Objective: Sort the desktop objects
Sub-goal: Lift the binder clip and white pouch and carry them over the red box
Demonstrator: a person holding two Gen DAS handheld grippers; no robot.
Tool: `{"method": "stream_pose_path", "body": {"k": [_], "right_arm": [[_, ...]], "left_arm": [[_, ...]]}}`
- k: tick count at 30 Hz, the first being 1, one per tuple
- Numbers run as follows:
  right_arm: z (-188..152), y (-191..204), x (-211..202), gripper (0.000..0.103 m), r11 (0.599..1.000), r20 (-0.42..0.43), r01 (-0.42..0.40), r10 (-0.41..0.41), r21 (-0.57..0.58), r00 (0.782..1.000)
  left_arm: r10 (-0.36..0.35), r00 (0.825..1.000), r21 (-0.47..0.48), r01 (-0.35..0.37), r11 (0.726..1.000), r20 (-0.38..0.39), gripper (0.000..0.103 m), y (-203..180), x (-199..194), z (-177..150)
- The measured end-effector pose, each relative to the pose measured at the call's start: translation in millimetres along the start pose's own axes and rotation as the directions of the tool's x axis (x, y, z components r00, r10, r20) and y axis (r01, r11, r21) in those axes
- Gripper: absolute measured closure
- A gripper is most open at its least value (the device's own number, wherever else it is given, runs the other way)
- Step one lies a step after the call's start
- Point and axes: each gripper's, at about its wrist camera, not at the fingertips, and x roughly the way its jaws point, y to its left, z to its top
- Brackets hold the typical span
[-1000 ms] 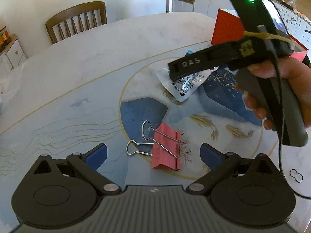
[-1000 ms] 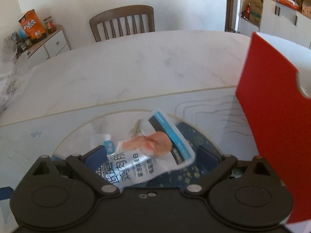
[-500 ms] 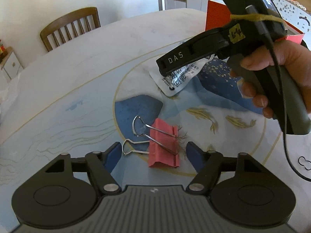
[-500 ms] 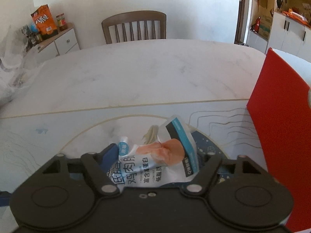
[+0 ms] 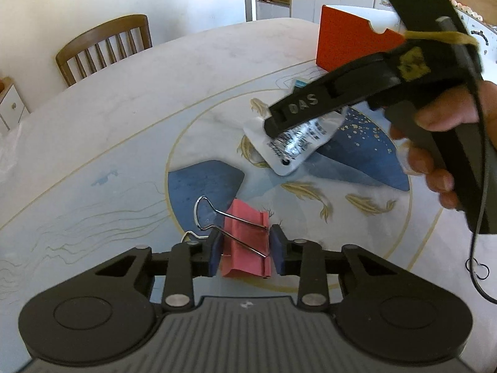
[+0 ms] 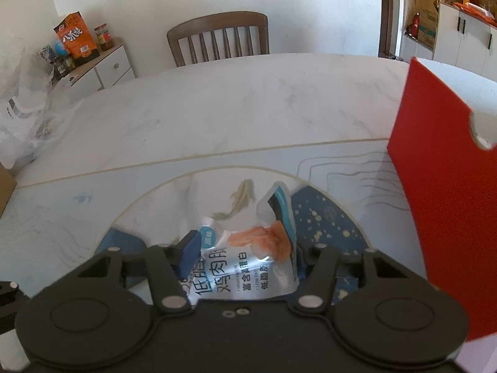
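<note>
A pink binder clip point(image 5: 247, 242) with wire handles lies on the patterned table mat point(image 5: 124, 205). My left gripper point(image 5: 246, 250) is shut on it, blue pads against both sides. A silver snack pouch point(image 6: 248, 267) with Chinese print sits between the pads of my right gripper point(image 6: 245, 258), which is shut on it and holds it off the mat. In the left wrist view the right gripper point(image 5: 298, 115) hangs over the mat's middle with the pouch point(image 5: 295, 146) below it.
A red box point(image 6: 447, 192) stands on the table to the right, close to the right gripper; it also shows in the left wrist view point(image 5: 348, 43). A wooden chair point(image 6: 217, 37) is behind the table. A black cable point(image 5: 476, 267) trails at the right.
My left gripper moved forward over the pink clip and closed on it. My right gripper closed on the pouch and lifted it off the mat.
</note>
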Motion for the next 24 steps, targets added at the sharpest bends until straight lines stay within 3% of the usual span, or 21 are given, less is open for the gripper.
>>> {"method": "stream_pose_path", "body": {"k": [15, 24], "right_arm": [[-33.8, -31.5, -66.6, 0.049, 0.996, -0.016, 0.001, 0.001, 0.093, 1.0], [-46.8, -40.5, -96.2, 0.049, 0.997, -0.011, 0.002, -0.001, 0.081, 1.0]], "left_arm": [[0.035, 0.999, -0.056, -0.036, 0.998, -0.02, 0.073, -8.4, -5.0, 0.4], [0.027, 1.0, -0.061, -0.028, 0.998, -0.006, 0.073, -25.0, -22.6, 9.1]]}}
